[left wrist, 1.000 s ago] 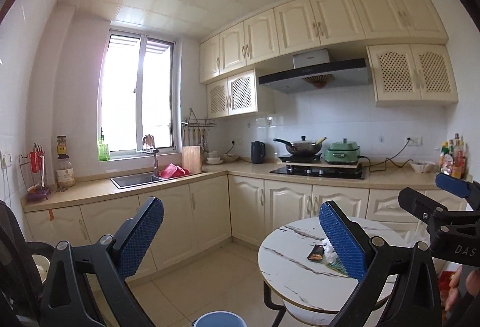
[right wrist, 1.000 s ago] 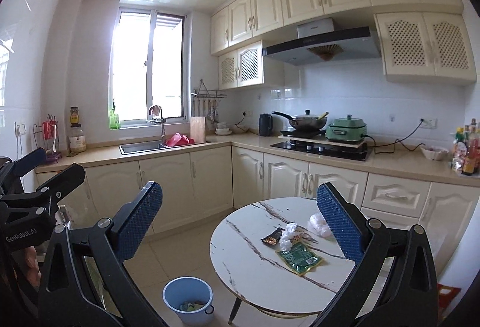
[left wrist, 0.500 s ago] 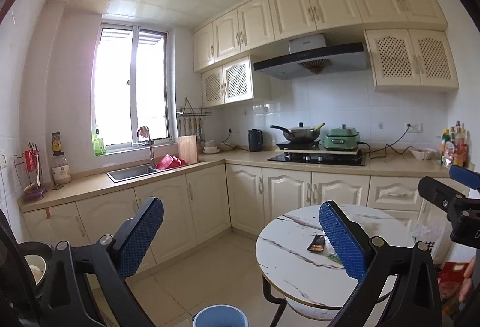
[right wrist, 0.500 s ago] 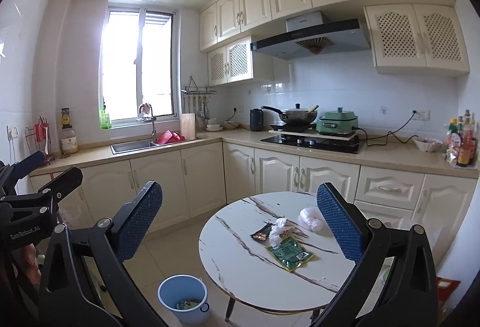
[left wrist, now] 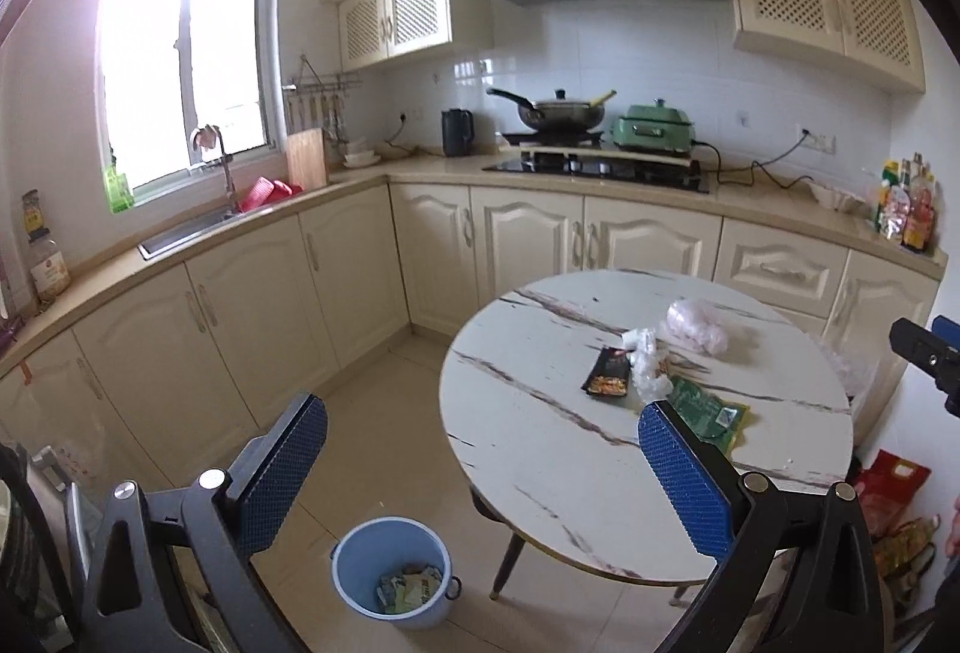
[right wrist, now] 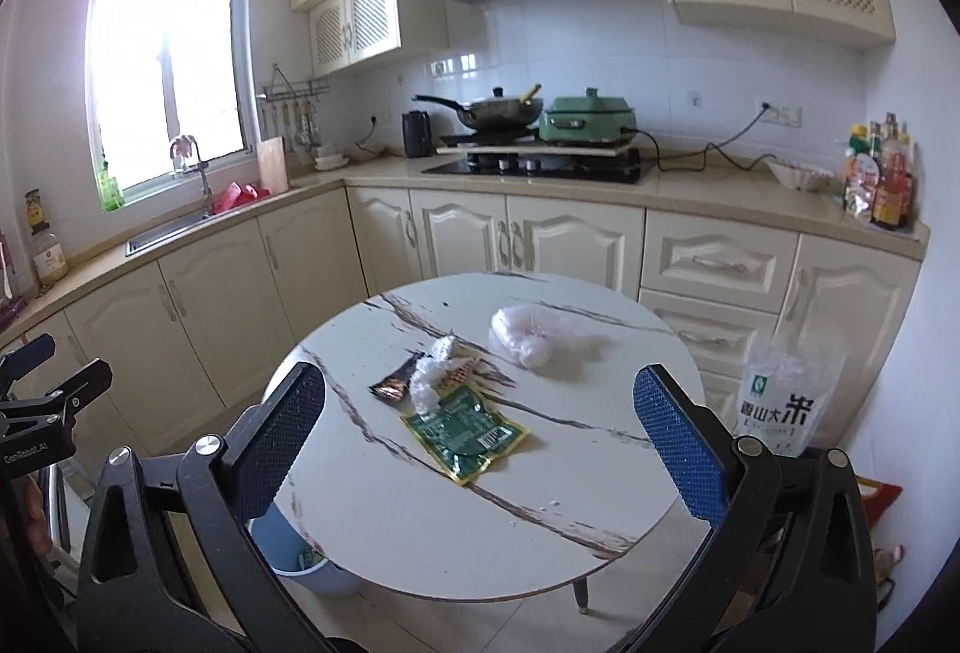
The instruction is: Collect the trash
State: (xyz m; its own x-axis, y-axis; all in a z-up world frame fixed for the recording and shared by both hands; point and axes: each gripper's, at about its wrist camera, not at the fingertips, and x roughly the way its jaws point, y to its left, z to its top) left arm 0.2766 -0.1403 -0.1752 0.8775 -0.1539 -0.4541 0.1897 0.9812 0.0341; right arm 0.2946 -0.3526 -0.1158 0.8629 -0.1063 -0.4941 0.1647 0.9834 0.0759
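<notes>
The right gripper has its two blue bumpy pads far apart, and nothing is between them; it hangs in the air in front of the round white table with dark marble lines; the left gripper is the same, with its blue pads wide apart and holding nothing; it hangs over the floor near the table's left edge.

The trash lies on the table, near the middle; the flat green shiny packet is nearest to the right gripper; the small crumpled clear wrapper touches its far end; the little black snack packet lies just beside that, on the left; the soft pinkish plastic bag sits a bit further back, apart from the others.

The round light blue bin stands on the pale tiled floor, just beside the table leg; it already has some scraps of paper inside; in the right view only a bit of it peeks out under the table edge.

A clear bag of rice with green letters leans by the cupboard to the right of the table; behind it all runs the cream kitchen counter with a black wok and a green cooking pot on the stove; a steel sink sits under the window.
</notes>
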